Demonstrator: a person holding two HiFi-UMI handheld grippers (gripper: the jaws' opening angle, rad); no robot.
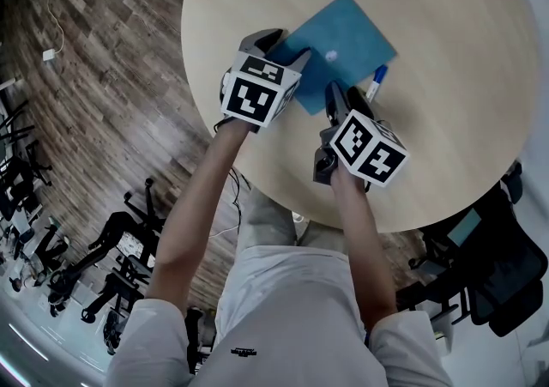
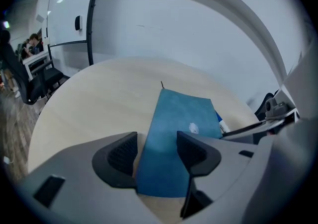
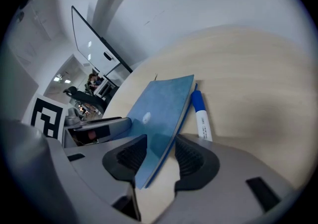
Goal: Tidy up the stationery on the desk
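A blue notebook (image 1: 343, 40) lies flat on the round wooden table (image 1: 455, 119), with a small white mark on its cover and a thin ribbon at its far corner. A blue-capped white marker (image 1: 378, 81) rests against its right edge. My left gripper (image 1: 283, 49) stands over the notebook's near left corner. In the left gripper view the notebook (image 2: 174, 133) runs between the jaws of this gripper (image 2: 156, 151), and the pads do not press it. My right gripper (image 3: 160, 153) straddles the notebook's (image 3: 161, 109) near right edge with gaps on both sides, the marker (image 3: 201, 116) just beyond it.
Black office chairs (image 1: 489, 265) stand at the table's lower right and more chairs (image 1: 94, 256) on the wooden floor at the left. A white cable and plug (image 1: 50, 54) lie on the floor. A whiteboard (image 3: 94, 44) hangs on the far wall.
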